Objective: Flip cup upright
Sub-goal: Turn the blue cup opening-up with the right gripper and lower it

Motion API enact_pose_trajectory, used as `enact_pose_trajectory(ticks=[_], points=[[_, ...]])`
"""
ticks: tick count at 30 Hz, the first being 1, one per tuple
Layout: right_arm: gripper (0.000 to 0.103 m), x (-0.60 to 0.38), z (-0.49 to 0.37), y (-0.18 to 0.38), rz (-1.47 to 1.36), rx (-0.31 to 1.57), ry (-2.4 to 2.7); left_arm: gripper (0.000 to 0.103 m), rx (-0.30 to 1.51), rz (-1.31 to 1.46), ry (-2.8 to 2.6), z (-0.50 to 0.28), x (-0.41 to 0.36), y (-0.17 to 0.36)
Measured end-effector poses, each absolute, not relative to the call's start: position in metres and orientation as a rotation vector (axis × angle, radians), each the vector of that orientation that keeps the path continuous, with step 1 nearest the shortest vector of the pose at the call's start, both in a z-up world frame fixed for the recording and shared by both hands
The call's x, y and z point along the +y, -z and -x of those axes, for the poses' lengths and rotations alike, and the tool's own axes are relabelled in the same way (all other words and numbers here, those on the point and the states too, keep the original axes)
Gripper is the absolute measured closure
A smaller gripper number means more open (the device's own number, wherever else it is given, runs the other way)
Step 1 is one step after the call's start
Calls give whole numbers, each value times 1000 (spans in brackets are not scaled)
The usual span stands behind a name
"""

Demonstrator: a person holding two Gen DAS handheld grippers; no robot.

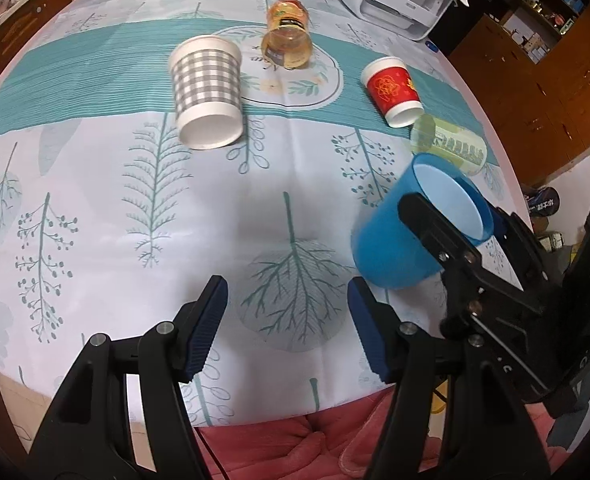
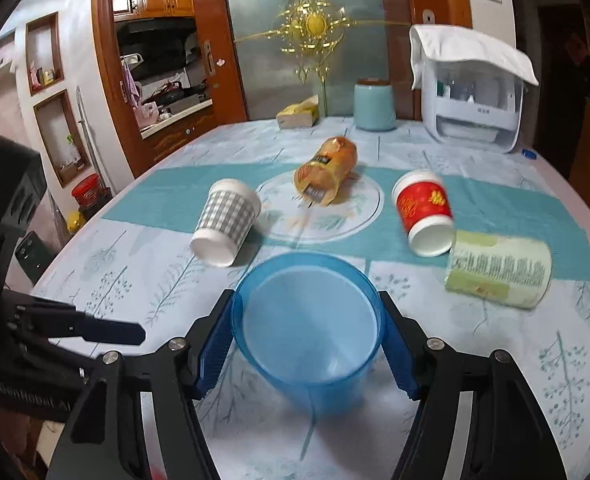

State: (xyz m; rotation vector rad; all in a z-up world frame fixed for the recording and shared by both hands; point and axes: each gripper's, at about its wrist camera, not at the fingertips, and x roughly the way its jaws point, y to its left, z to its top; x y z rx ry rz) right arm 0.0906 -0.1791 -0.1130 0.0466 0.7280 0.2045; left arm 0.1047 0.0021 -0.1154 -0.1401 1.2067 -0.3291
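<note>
Right gripper [image 2: 309, 344] clamps the tilted blue cup [image 2: 309, 320]; left gripper [image 1: 287, 328] gapes wide, empty.

the blue cup [image 2: 309, 334] sits between the two fingers of the right gripper [image 2: 309, 344], mouth tilted toward the camera, above the near part of the table [image 2: 535, 380]. the left gripper [image 1: 287, 320] is to its left, over the near table edge. behind the cup, four cups lie on their sides: the checked cup [image 2: 225, 220] at left, the amber cup [image 2: 327, 176] on the centre medallion, the red cup [image 2: 425, 210] at right, and the green cup [image 2: 499, 270] just beside it, nearer. a printer [image 2: 471, 108] stands at the far right.
</note>
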Motion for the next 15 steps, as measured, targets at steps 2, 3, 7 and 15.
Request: enact_pose_trajectory(ticks=[2,3,7,15], points=[[34,-176,-89,114,-43,733,-212,44,1206,141,321,-105,5,116],[34,-175,-89,115,-40,736,-212,44,1206,142,318,-105,6,116],[34,-178,-88,116,-42,742,-213,44,1208,140,306,-106,8,118],[26,-181,-82,110,-35,742,-211,44,1195,136,302,-104,8,117]])
